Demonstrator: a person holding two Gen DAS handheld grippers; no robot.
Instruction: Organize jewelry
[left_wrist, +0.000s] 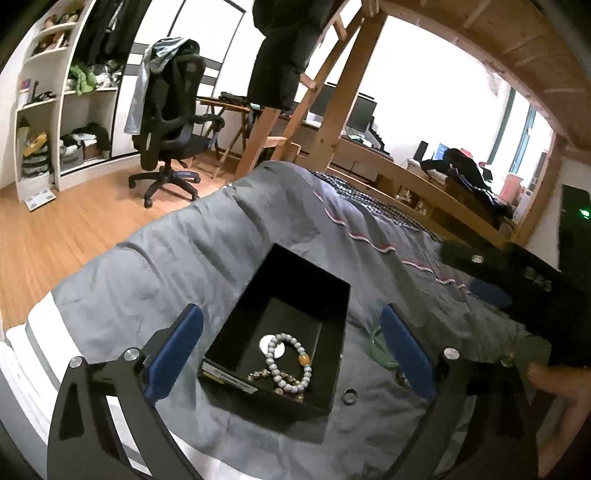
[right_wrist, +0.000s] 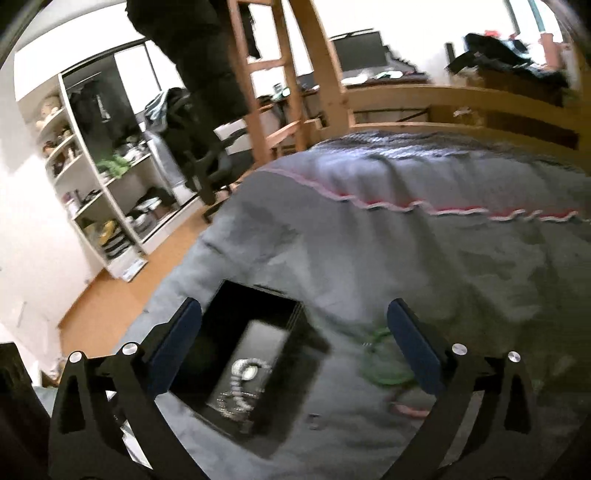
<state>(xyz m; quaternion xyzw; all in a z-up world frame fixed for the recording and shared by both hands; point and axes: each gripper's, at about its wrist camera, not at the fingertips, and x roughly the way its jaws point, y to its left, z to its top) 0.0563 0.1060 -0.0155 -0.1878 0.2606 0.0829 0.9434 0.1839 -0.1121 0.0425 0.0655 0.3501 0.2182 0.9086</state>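
An open black box (left_wrist: 334, 295) sits on the grey bedspread (left_wrist: 207, 243). Inside lie a pale bead bracelet with an amber bead (left_wrist: 291, 363), a white disc (left_wrist: 266, 345) and a small chain. My left gripper (left_wrist: 291, 350) is open, its blue fingers on either side of the box. A green bangle (left_wrist: 378, 350) and a small ring (left_wrist: 349, 396) lie on the bedspread right of the box. In the blurred right wrist view, my right gripper (right_wrist: 295, 347) is open above the box (right_wrist: 218, 325), with the green bangle (right_wrist: 384, 365) near its right finger.
The right gripper's black body (left_wrist: 517, 273) and a hand (left_wrist: 565, 398) show at the left view's right edge. A black office chair (left_wrist: 170, 122), white shelves (left_wrist: 62, 103), a wooden bunk frame (left_wrist: 340, 96) and a desk with monitors stand beyond the bed.
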